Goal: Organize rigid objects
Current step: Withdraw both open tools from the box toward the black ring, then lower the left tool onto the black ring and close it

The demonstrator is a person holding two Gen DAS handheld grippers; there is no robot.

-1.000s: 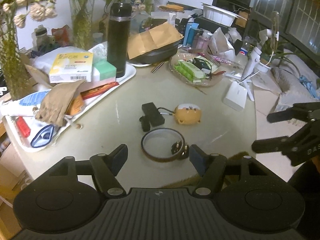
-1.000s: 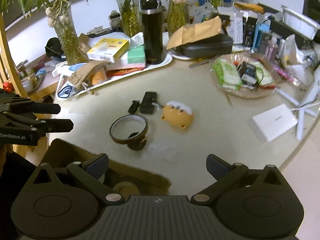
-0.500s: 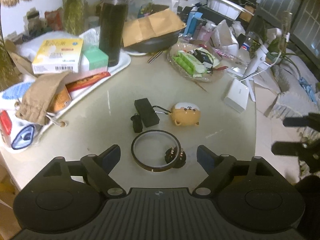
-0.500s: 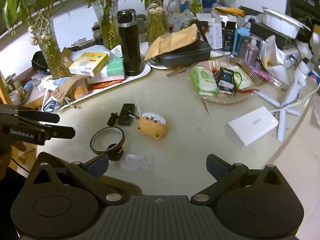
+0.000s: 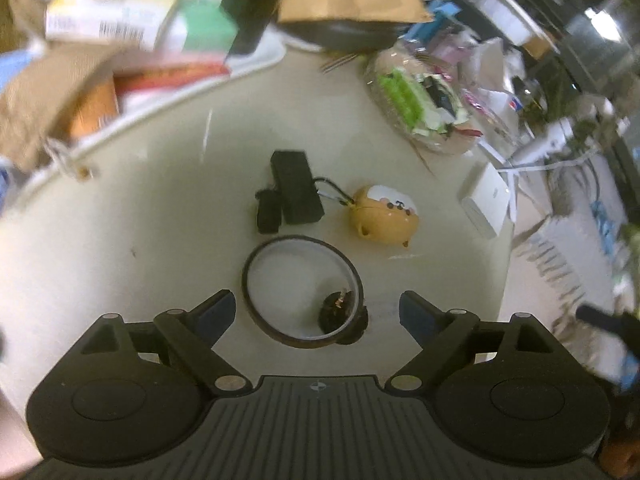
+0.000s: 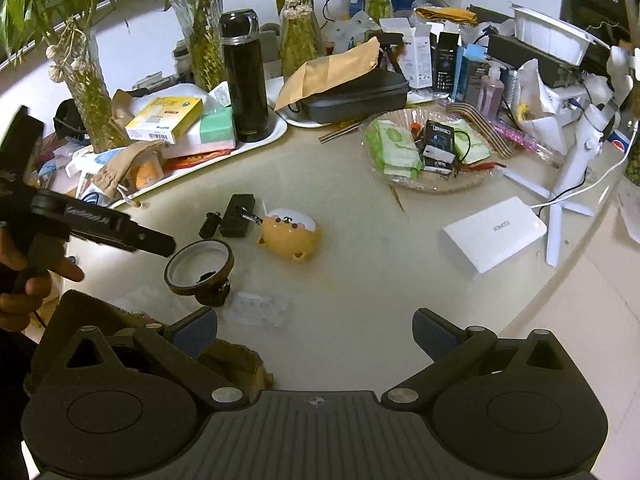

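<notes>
Left tool (image 5: 316, 312) spread wide, jaws just been opening, tape ring (image 5: 302, 290) on the desk (image 5: 140, 208) between the tips, untouched. Far clutter badly blurred in left view. Small dark thing inside ring, hard to identify. Right tool (image 6: 314, 326) released, empty. Plants (image 6: 200, 20), flask (image 6: 244, 76) at far edge.

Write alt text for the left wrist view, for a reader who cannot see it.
The open left gripper hangs over a tape ring lying flat on a beige table, nothing between its jaws. Beyond the ring lie a black box and an orange animal-shaped case; the cluttered background is blurred.
</notes>
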